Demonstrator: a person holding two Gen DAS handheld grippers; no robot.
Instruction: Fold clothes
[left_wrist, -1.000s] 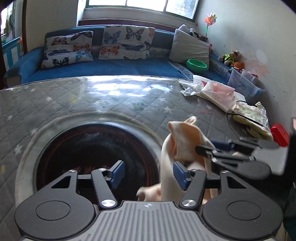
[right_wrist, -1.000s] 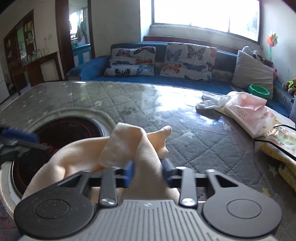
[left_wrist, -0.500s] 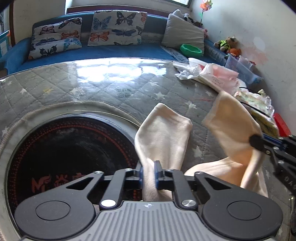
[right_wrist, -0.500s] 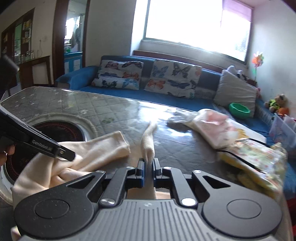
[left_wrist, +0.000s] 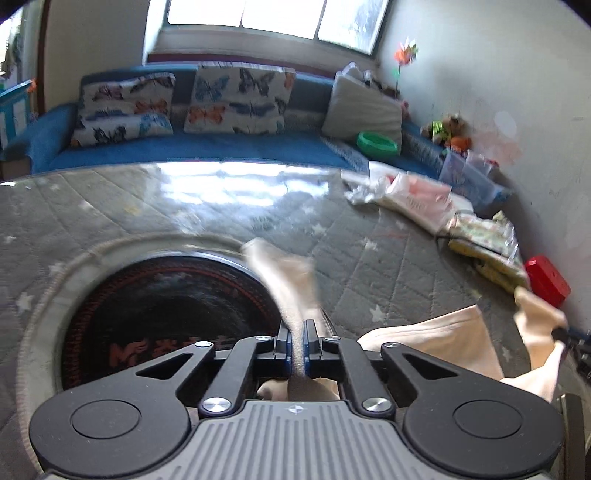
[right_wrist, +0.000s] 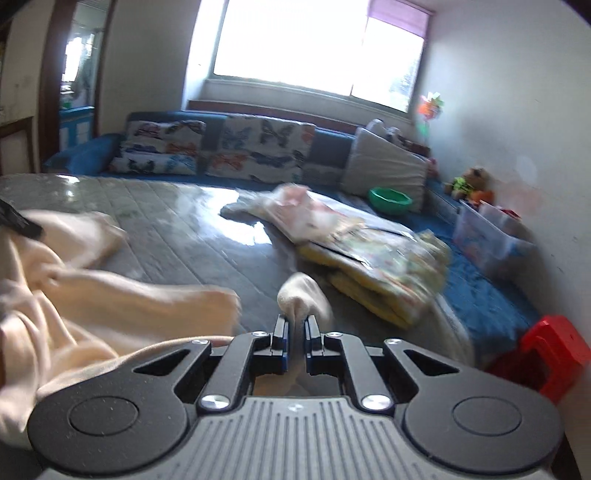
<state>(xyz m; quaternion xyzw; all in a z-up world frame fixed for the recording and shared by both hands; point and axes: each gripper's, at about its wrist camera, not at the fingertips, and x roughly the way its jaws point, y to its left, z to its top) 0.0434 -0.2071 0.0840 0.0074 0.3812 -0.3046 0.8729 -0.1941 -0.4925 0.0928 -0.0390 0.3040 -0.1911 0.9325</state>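
A cream garment hangs between my two grippers above the grey quilted table. My left gripper is shut on one end of it, and a blurred flap sticks up past the fingertips. My right gripper is shut on another end. The rest of the garment sags to the left in the right wrist view. The right gripper's tip shows at the far right of the left wrist view.
A round dark burner plate is set in the table under the left gripper. Plastic bags and a folded yellow patterned cloth lie at the table's right. A red box sits by the wall. A blue sofa stands behind.
The left gripper shut on the garment's end a second ago. Both grippers have since moved apart, stretching the garment wider, and the right gripper has swung to the right.
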